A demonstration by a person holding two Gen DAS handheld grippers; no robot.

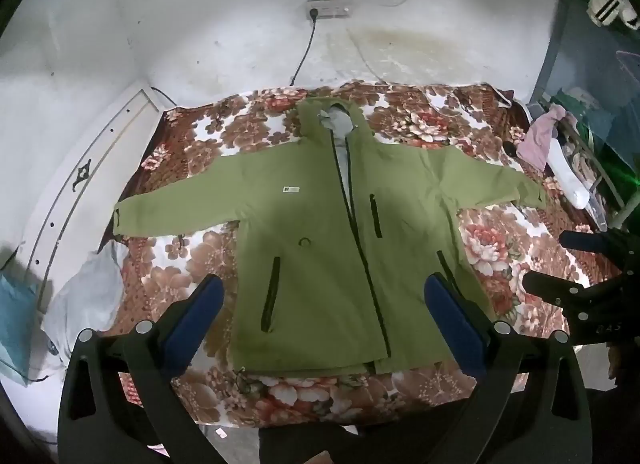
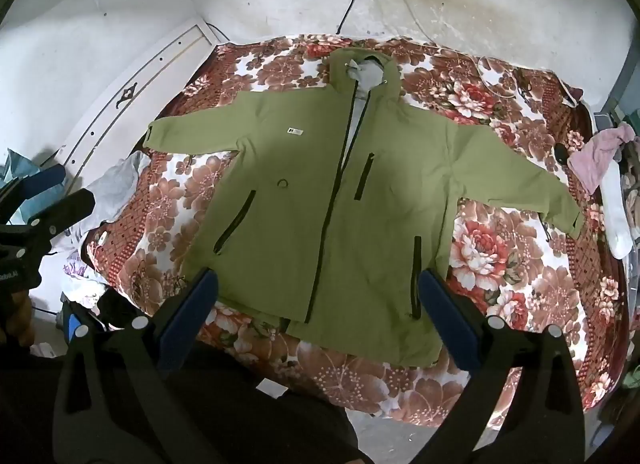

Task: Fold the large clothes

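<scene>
Oddly, little of the green jacket (image 1: pixel 320 248) is hidden: only its lower corners sit behind the blue pads of whichever tongs are filming, and the small white chest label (image 1: pixel 291 189) is too tiny to read. Its inside shows only as a grey strip at the open collar. The jacket lies flat, front up, on the floral blanket (image 1: pixel 188 264) covering the bed. Its long axis runs from the hem, nearest the cameras, to the hood (image 1: pixel 332 116), which points at the stained white wall (image 1: pixel 400 44) with the power strip (image 1: pixel 329 8). Both sleeves stretch out sideways, across that axis.

The left tongs (image 1: pixel 324 300) hang above the hem, spread wide, grasping nothing. The right tongs (image 2: pixel 318 296) hang likewise, released and empty, above the hem. In the left view the right tongs appear at the right edge, partly cut off. A pink cloth (image 2: pixel 596 160) lies at the bed's right edge, half out of frame.
</scene>
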